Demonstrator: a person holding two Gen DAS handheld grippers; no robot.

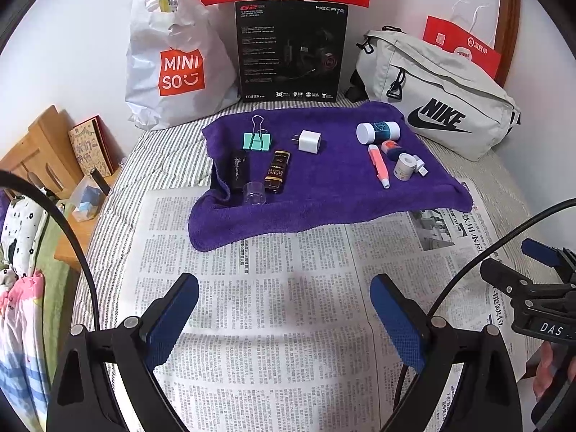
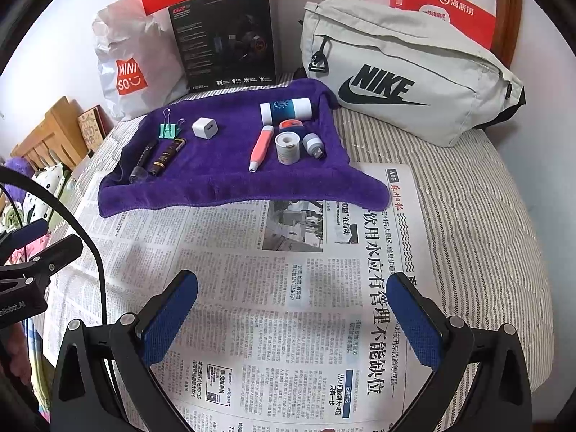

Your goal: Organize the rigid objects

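Observation:
A purple towel lies on the bed with small rigid items on it. On its left are a teal binder clip, a black tube, a brown tube and a white charger plug. On its right lie a white-and-blue bottle, a pink pen and a white tape roll. My left gripper and right gripper hover open over the newspaper, well short of the towel.
A Miniso plastic bag, a black headset box and a grey Nike waist bag stand behind the towel. Red paper bags lean on the wall. A wooden bedside stand is at the left.

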